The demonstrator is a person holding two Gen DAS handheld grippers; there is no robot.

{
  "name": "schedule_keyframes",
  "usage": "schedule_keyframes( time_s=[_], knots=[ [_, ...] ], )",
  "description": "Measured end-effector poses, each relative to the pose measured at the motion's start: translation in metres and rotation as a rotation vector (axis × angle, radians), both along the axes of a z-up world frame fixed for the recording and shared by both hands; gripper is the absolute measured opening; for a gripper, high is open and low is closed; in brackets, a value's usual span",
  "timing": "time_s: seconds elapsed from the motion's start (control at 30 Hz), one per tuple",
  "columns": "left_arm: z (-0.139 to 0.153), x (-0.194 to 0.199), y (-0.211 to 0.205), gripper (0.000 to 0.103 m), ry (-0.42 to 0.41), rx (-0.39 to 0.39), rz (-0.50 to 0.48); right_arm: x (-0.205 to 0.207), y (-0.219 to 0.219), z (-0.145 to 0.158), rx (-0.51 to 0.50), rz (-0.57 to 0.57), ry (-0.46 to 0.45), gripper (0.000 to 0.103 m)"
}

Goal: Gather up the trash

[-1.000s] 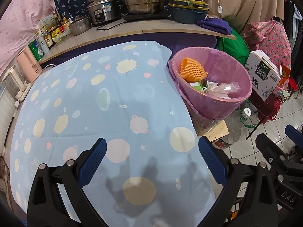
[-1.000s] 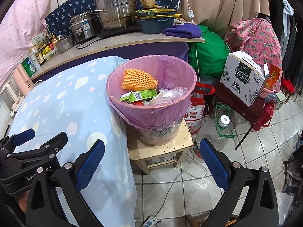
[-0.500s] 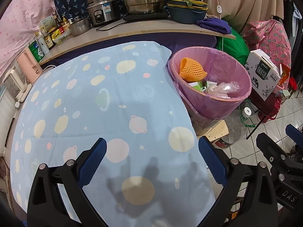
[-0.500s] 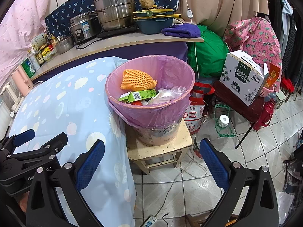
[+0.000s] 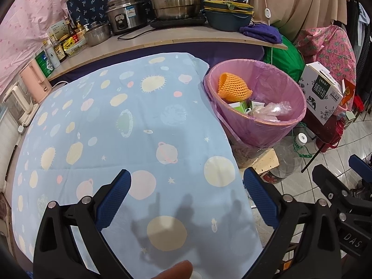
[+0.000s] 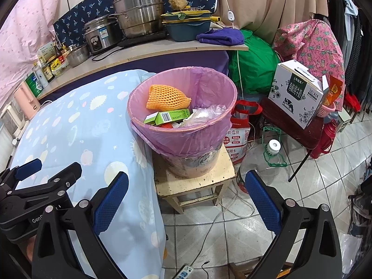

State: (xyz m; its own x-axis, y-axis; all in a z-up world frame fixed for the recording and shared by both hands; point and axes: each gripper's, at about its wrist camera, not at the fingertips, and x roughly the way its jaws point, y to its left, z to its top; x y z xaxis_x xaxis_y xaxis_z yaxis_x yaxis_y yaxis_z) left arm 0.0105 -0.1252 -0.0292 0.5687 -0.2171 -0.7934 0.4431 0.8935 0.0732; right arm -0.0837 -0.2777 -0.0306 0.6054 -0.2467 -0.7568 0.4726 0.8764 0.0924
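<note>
Left wrist view: my left gripper hangs spread and empty at lower centre, unchanged over the last second, as does my right gripper. Patterned cloth shows no trash; mid-right, the lined bin holds foam netting, cartons and film.

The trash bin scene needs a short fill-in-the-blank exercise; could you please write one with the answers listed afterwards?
1. The trash bin is lined with a bag coloured ____.
2. The bin stands on a small wooden ____.
3. The foam fruit net inside the bin is coloured ____.
4. The left gripper and the right gripper both have their jaws ____ and hold nothing.

Missing words: purple; stool; orange; open
</note>
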Motion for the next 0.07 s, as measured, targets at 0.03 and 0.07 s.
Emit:
schedule_keyframes(
  time_s=[0.03,0.07],
  knots=[
    [-0.0002,0.0001,-0.0003,0.093,0.002,-0.001,-0.002,-0.0006,0.0000,-0.0001,0.000,-0.001,0.000,0.097],
    [-0.0007,0.0005,-0.0011,0.093,0.002,0.003,-0.003,-0.0007,0.0000,-0.0005,0.001,-0.001,0.001,0.097]
  ],
)
